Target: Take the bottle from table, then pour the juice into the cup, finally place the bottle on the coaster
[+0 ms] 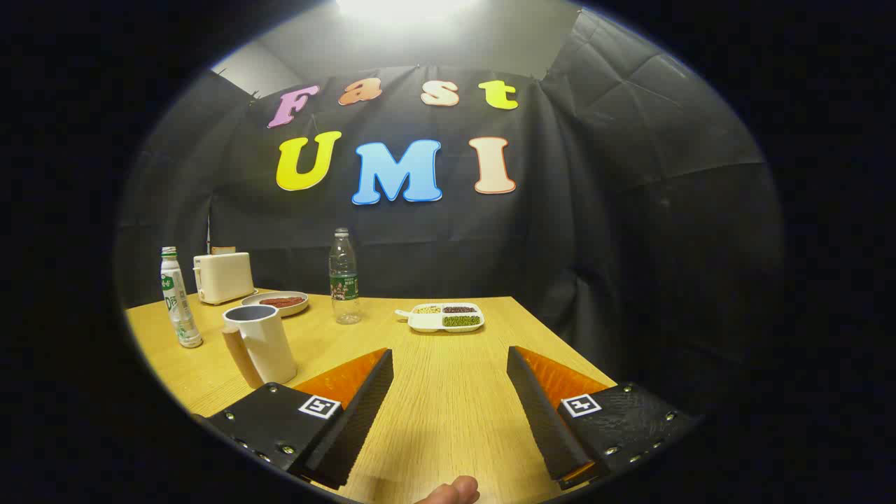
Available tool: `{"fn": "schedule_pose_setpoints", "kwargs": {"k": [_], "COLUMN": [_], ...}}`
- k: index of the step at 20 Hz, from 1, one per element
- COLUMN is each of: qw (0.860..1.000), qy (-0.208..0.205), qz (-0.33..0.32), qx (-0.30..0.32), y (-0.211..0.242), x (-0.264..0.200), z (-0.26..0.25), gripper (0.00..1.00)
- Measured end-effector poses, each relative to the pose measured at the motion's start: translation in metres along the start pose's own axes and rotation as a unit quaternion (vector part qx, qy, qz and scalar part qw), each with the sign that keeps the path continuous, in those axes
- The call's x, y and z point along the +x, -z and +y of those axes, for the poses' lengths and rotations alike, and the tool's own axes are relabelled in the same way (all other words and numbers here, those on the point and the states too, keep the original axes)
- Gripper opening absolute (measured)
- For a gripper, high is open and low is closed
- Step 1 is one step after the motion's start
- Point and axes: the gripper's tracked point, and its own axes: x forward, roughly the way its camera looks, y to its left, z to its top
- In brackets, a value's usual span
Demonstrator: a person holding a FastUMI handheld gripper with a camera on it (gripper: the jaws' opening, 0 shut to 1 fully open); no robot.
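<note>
Task status: nothing is judged done; taking, pouring and placing all remain. Hand-held gripper (pixel 449 399): fingers spread wide, nothing held between them. Clear plastic bottle with green label (pixel 344 277): stood upright on the wooden table (pixel 448 406), well beyond the fingers. White cup with wooden handle (pixel 260 344): just beside the left finger. Coaster: not identified.

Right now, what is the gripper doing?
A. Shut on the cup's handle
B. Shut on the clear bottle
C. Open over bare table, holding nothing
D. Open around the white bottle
C: the gripper stands open with only bare table between its fingers; the clear bottle, the cup and the white bottle all stand untouched beyond it.
</note>
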Motion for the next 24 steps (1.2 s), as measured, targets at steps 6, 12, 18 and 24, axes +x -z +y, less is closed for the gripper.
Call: {"fn": "schedule_pose_setpoints", "kwargs": {"k": [6,12,18,24], "qw": [0.999,0.998,0.996,0.996], "qy": [0.007,0.058,0.078,0.040], "qz": [-0.032,-0.033,-0.042,-0.072], "qx": [-0.011,-0.021,-0.015,-0.027], "y": [-0.035,-0.059,-0.075,-0.094], "x": [0.030,0.008,-0.015,-0.031], "z": [0.009,0.016,0.048,0.129], "gripper": [0.99,0.99,0.99,0.99]}}
